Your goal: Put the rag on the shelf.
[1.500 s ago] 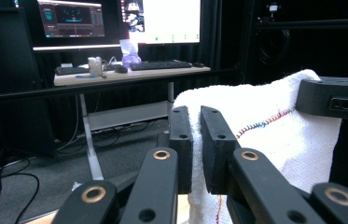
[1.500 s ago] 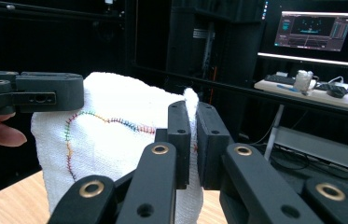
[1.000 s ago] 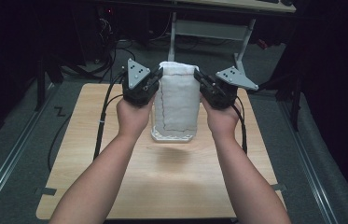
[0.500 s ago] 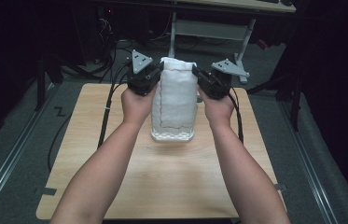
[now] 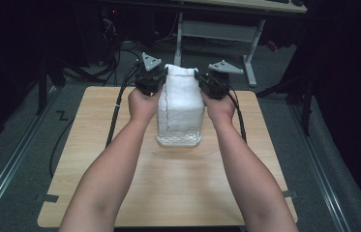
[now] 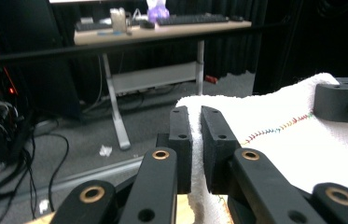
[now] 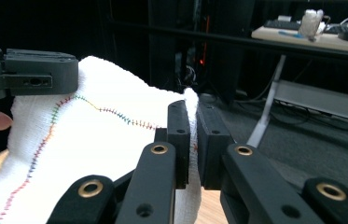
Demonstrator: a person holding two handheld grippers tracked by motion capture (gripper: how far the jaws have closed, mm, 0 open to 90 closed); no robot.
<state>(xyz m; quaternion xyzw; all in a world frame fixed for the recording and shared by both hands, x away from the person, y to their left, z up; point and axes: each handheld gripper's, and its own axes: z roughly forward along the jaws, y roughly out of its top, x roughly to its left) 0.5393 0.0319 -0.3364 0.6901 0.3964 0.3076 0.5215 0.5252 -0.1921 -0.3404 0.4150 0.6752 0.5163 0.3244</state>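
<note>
A white towel with multicoloured edge stitching hangs stretched above the wooden table, its lower end folded on the tabletop. My left gripper is shut on the towel's top left corner, and my right gripper is shut on the top right corner. In the left gripper view the towel is pinched between the black jaws of my left gripper, with the other gripper's body at the right. In the right gripper view the towel is pinched in my right gripper, with the other gripper's body at the left.
A desk's white legs stand on the grey floor behind the table. Cables trail from both grippers over the table's back edge. Dark curtains surround the area. The near half of the table lies under the person's forearms.
Both grippers have lifted the towel's top edge slightly higher and away from the person. The towel stays stretched between them.
</note>
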